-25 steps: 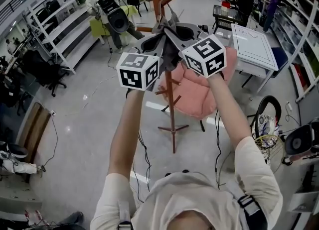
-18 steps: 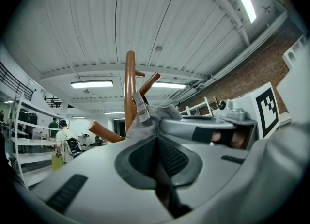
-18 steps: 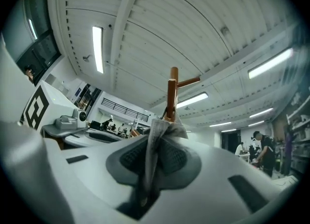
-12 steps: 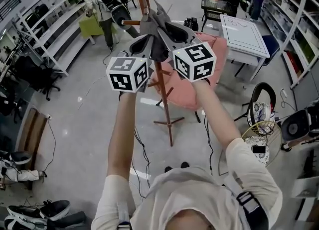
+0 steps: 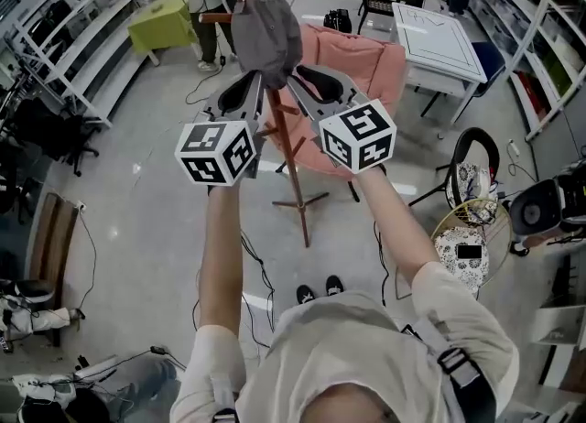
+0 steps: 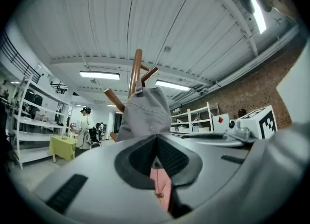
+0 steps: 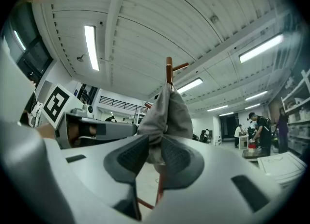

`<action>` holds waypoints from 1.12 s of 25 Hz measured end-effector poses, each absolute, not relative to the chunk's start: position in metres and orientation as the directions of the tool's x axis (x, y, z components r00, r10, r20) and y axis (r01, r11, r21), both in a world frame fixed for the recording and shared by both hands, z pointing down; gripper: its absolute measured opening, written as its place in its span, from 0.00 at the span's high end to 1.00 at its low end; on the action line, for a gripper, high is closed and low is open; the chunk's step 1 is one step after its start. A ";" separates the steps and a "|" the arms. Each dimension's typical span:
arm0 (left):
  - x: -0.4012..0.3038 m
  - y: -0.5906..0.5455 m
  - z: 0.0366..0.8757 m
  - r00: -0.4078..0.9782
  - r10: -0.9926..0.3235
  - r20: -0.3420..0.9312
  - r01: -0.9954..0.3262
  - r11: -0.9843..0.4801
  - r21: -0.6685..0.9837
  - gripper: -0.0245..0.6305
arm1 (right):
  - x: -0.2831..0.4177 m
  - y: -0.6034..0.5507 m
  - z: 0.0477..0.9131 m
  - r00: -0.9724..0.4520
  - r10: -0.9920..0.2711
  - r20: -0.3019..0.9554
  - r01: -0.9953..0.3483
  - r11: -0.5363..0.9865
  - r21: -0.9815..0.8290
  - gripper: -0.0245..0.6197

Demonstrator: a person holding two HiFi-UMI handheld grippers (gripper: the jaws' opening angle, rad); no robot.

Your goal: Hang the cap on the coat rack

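The grey cap [image 5: 265, 27] hangs over an upper peg of the brown wooden coat rack [image 5: 288, 169]. My left gripper [image 5: 255, 82] is raised at the cap's lower left edge. My right gripper [image 5: 298, 78] is at its lower right edge. In the left gripper view the cap [image 6: 145, 111] sits just past the left gripper [image 6: 156, 139], whose tips meet at the fabric's edge, under the rack's pole [image 6: 135, 70]. In the right gripper view the right gripper [image 7: 155, 143] is shut on a fold of the cap [image 7: 167, 114], below the pole [image 7: 169, 70].
A pink armchair [image 5: 366, 64] stands right behind the rack. A white table [image 5: 439, 41] is at the back right and a green table [image 5: 165, 23] at the back left. Shelving [image 5: 64, 27] lines the left side. Cables and a basket [image 5: 472, 247] lie on the floor.
The cap has risen with both grippers and now drapes over the rack's upper peg. The head view has tilted, so the rack and both grippers sit higher in it.
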State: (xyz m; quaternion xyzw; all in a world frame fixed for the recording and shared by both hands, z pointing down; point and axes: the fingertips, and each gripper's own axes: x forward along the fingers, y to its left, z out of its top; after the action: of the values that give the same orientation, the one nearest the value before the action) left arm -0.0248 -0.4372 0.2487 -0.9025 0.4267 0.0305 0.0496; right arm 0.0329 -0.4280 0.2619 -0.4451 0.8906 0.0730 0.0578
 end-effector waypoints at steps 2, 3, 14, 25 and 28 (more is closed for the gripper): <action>-0.027 -0.431 0.257 0.631 -0.770 -0.092 -0.775 -0.628 -0.065 0.95 | 0.036 -0.424 0.280 -0.592 -0.793 -0.146 -0.805 0.590 0.063 0.83; -0.027 -0.429 0.262 0.629 -0.773 -0.087 -0.777 -0.626 -0.065 0.95 | 0.038 -0.423 0.288 -0.586 -0.798 -0.136 -0.809 0.584 0.059 0.83; -0.054 -0.410 0.350 0.551 -0.835 -0.012 -0.834 -0.550 -0.032 0.95 | 0.053 -0.404 0.376 -0.535 -0.844 -0.029 -0.844 0.533 0.052 0.83; -0.075 -0.383 0.433 0.475 -0.874 0.103 -0.880 -0.470 0.069 0.95 | 0.052 -0.375 0.452 -0.490 -0.869 0.067 -0.871 0.484 -0.082 0.83; -0.075 -0.375 0.450 0.469 -0.875 0.119 -0.883 -0.460 0.095 0.95 | 0.055 -0.369 0.469 -0.482 -0.871 0.093 -0.875 0.472 -0.108 0.83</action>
State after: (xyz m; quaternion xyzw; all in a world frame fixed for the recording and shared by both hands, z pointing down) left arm -0.0755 -0.3749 0.4502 -0.8541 0.5144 -0.0266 -0.0718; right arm 0.0552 -0.3691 0.4691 -0.5090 0.8578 -0.0706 -0.0124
